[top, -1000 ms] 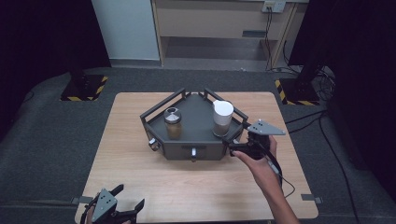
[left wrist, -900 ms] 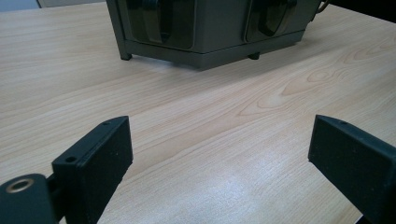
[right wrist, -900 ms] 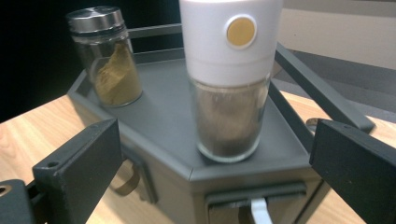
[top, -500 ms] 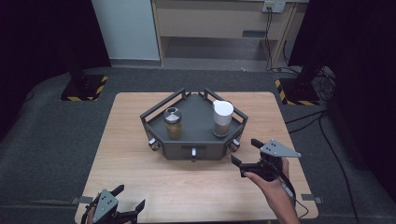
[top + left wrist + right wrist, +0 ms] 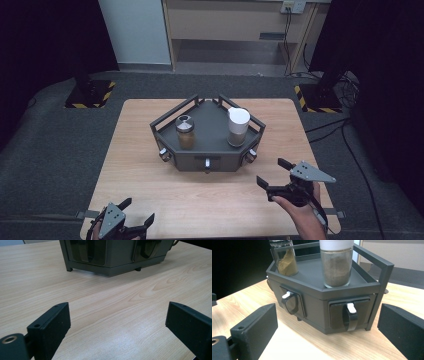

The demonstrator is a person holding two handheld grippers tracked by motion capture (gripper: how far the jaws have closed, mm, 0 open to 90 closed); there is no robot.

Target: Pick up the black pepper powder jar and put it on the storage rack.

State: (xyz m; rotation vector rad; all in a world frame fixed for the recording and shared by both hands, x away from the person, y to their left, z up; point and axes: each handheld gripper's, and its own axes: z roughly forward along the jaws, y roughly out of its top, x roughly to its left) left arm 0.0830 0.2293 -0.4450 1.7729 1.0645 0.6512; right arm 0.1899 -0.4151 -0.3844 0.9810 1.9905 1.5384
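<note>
Right tongs (image 5: 274,174), jaws spread and empty, hover near the rack (image 5: 207,131) at desk (image 5: 140,150) centre, facing its right drawer (image 5: 348,312). Left tongs (image 5: 136,217) idle, also spread. Next, probably: advance and close on the drawer's handle.

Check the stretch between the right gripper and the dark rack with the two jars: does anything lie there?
Nothing: between the open right gripper and the rack, the high view and the right gripper view show bare wooden table.
</note>
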